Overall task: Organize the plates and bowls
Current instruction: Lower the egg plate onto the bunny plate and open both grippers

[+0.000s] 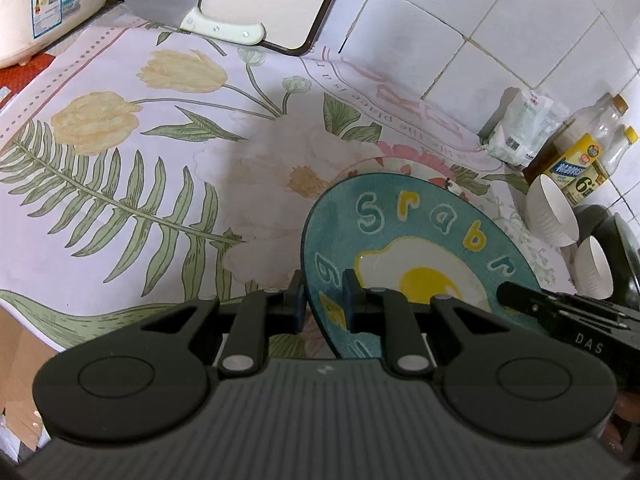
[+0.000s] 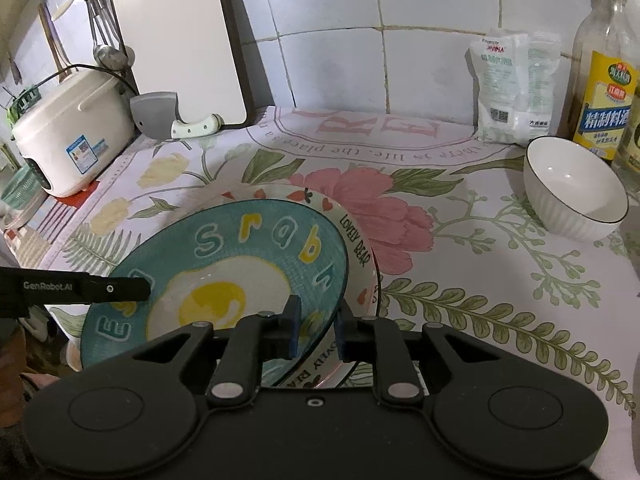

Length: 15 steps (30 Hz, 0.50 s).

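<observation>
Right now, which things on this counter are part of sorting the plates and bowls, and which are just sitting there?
Part of the job:
teal egg plate, gripped by left gripper and right gripper
bear plate underneath
white bowl
second bowl

Just sitting there:
cleaver
cutting board
rice cooker
oil bottle
white bag

Low in the frame, the left gripper (image 1: pixel 323 300) clamps the near rim of a round teal ceramic plate painted with a fried egg (image 1: pixel 416 264), tilted above the floral tablecloth (image 1: pixel 160 152). The right gripper's black finger (image 1: pixel 520 298) touches the plate's right edge. Two white ribbed bowls (image 1: pixel 554 212) sit at the right edge.
</observation>
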Motion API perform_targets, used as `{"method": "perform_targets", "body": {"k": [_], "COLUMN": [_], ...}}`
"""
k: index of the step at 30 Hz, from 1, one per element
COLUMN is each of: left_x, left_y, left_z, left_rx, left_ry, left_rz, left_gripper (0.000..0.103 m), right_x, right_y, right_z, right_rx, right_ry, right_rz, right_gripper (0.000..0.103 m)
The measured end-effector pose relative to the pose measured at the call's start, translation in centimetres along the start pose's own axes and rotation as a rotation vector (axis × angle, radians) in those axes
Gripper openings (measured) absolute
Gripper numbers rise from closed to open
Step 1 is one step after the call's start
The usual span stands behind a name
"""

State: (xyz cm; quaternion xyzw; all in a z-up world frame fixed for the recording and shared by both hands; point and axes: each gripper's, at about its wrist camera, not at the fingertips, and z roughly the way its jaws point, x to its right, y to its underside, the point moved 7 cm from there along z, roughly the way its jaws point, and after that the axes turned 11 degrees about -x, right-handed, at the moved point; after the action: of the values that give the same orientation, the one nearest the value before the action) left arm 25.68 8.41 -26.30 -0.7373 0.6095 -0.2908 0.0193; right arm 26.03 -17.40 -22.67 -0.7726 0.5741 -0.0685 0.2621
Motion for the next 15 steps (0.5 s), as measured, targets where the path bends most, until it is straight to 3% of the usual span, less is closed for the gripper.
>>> {"method": "perform_targets", "body": {"k": [15], "left_x": [-0.15], "left_y": [0.47], "left_z": [0.3], "left_rx": [-0.023], "left_ry": [0.011], "left_rz": [-0.023], "left_gripper": [0.018], "right_x": [-0.87], "right_y": [0.16], "right_z": [0.29], "right_rx": [0.033], "right_ry": [0.125], "right_rz": [-0.029], "right_gripper": [0.029]}}
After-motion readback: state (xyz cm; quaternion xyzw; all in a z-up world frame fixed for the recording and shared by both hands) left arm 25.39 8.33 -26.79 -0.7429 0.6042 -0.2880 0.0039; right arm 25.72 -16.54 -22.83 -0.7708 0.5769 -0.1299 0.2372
